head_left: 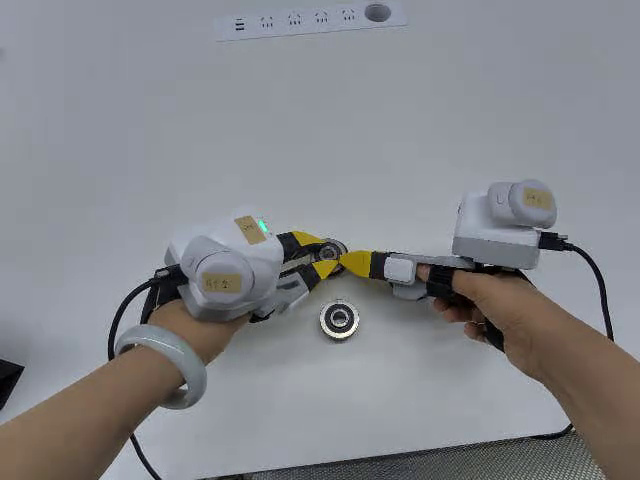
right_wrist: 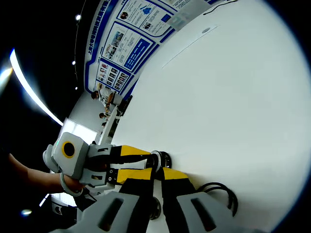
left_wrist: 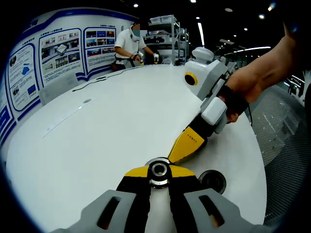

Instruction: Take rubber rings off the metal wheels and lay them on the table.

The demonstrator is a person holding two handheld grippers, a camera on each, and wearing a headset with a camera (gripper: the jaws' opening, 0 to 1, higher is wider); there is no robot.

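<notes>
1 metal wheel (head_left: 340,320) on white table (head_left: 400,130)

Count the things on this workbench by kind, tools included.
Metal wheels: 2
Tools: 2, left tool and right tool
Power strip: 1
Total: 5

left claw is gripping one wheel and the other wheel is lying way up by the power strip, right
Not quite. The left claw does grip one wheel, but the other wheel lies on the table just below the claw tips, on the person's side, far from the power strip. The head view shows it.
</notes>
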